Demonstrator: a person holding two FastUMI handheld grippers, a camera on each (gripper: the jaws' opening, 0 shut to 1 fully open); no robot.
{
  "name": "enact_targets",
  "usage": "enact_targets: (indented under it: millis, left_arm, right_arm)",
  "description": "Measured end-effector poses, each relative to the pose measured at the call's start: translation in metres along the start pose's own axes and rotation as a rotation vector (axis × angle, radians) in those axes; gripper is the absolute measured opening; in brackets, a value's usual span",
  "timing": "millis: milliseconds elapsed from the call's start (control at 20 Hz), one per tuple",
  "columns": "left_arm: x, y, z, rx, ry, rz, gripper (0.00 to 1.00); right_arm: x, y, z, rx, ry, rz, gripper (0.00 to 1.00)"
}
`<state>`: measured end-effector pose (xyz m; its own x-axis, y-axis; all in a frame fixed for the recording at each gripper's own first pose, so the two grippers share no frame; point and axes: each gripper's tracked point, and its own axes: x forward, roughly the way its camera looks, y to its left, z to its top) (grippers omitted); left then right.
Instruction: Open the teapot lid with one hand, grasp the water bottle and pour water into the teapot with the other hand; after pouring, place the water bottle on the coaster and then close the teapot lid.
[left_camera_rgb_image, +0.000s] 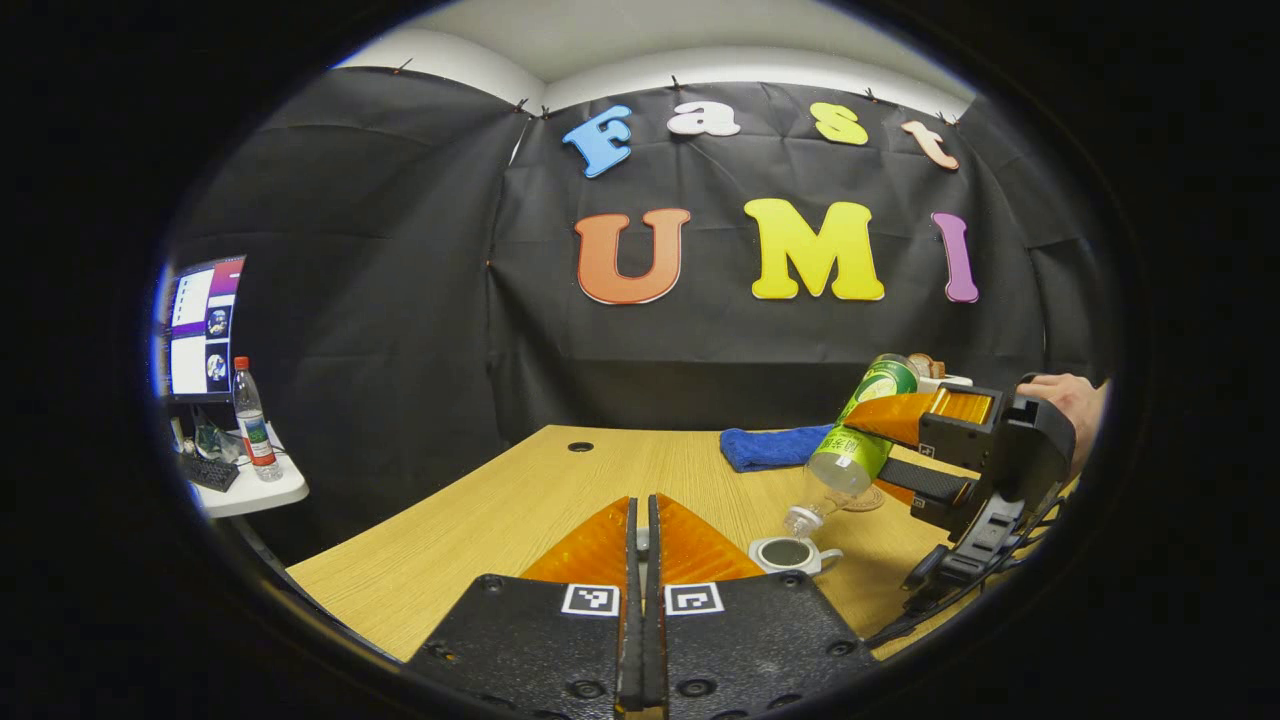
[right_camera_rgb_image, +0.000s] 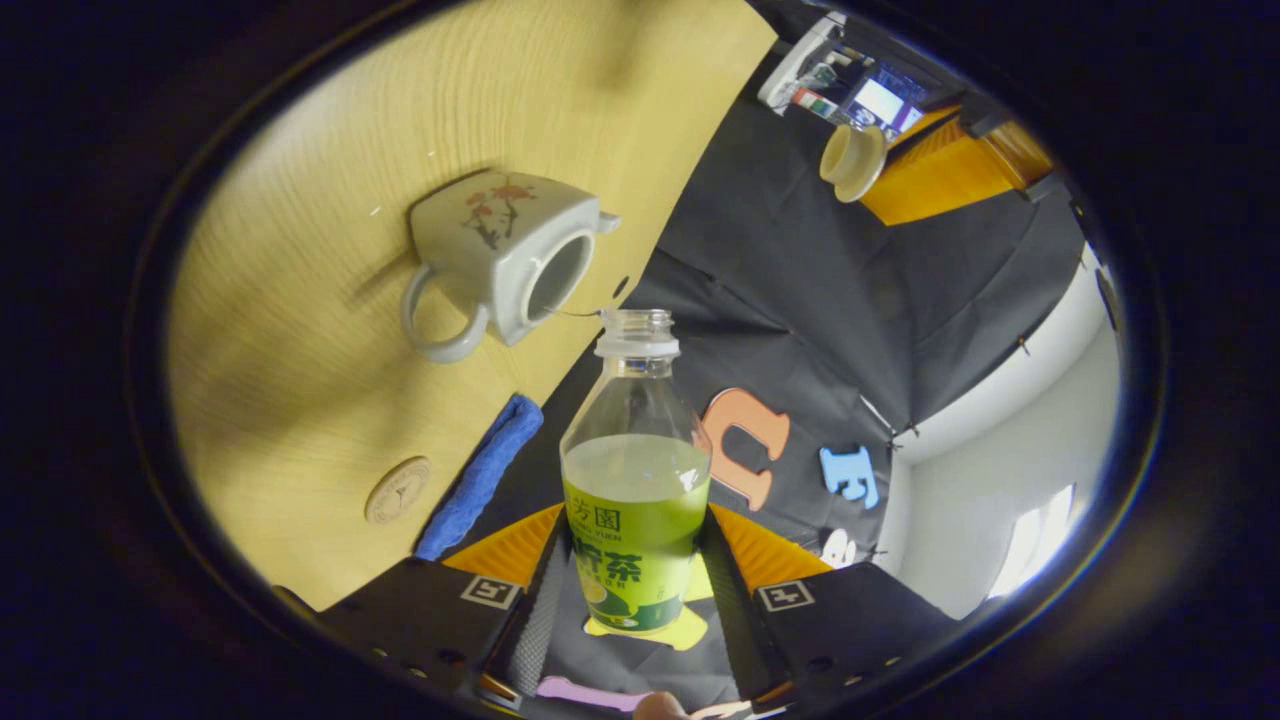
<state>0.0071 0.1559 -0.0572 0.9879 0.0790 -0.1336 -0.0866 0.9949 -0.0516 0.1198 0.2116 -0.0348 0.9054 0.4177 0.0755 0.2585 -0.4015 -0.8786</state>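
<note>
Tilting water bottle (right_camera_rgb_image: 634, 480) clamped in right tool (right_camera_rgb_image: 634, 560) over open teapot (right_camera_rgb_image: 505, 265), left tool (left_camera_rgb_image: 645, 540) together on lid (right_camera_rgb_image: 853, 160)

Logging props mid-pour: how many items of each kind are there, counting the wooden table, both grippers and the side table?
Bottles: 2, clear plastic bottle with green label, clear bottle with red cap
Teapots: 1, white ceramic teapot
Lids: 1, white round teapot lid
Coasters: 1, round tan coaster
Cloths: 1, blue folded cloth
Total: 6
</note>
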Motion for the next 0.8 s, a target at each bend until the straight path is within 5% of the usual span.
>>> enact_targets:
  millis: [400,800]
  left_arm:
    - [-0.003,0.004,0.005,0.005,-0.012,0.012,0.02]
    - [-0.003,-0.013,0.01,0.011,-0.022,-0.015,0.03]
  right_arm:
    - [-0.007,0.027,-0.028,0.472,0.077,0.096,0.73]
    - [-0.029,0.046,-0.078,1.363,0.199,0.169,0.73]
